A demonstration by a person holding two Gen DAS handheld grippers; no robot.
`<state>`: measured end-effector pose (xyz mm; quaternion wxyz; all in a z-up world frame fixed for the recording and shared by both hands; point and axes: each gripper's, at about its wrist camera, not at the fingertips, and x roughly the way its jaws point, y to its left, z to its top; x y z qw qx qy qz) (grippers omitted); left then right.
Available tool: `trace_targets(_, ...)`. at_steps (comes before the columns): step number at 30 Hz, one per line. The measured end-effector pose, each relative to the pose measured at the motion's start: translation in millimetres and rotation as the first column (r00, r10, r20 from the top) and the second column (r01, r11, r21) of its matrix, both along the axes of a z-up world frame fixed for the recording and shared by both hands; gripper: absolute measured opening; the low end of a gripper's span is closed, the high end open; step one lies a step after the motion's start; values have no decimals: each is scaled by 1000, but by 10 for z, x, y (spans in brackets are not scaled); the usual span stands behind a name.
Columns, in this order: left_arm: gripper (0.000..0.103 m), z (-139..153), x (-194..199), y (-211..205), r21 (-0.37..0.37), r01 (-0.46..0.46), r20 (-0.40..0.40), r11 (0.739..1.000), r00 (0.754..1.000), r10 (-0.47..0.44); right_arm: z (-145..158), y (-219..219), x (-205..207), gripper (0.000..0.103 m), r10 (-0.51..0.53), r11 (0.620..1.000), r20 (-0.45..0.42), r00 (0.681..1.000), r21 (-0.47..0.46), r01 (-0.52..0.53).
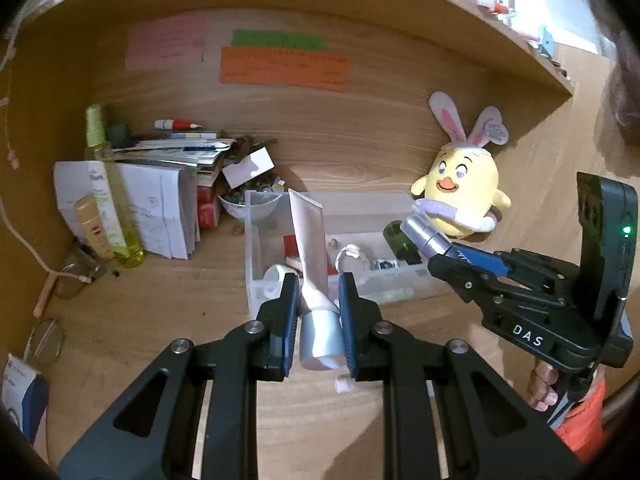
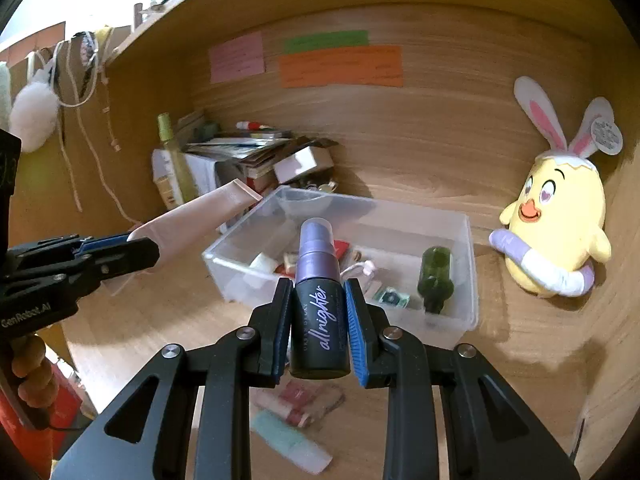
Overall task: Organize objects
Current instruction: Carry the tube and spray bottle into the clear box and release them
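Above the clear bin (image 2: 470,264), the left gripper (image 1: 319,320) is pinching a soft, light tube (image 1: 308,240) near its firm silver cap, while the right gripper (image 2: 319,328) is clamping a rigid, probably slippery spray bottle (image 2: 319,312) around its dark body.

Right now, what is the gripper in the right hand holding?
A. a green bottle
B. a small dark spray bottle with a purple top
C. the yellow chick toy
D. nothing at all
B: in the right wrist view the right gripper is clamped on the dark spray bottle, whose purple top points toward the clear bin.
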<state>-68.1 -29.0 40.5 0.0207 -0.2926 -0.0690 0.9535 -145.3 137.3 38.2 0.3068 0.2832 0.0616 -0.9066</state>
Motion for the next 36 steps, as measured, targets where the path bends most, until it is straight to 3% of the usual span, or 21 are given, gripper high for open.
trace_targets(19, 19, -268, -1006, -70, 33, 33, 125, 999, 992, -37, -107, -123, -824, 23, -79, 994, 63, 995, 81, 74)
trace_targets(36, 19, -514, -1340, -18, 40, 49, 201, 998, 978, -56, -489, -219, -1076, 23, -93, 988, 156, 983, 139, 71)
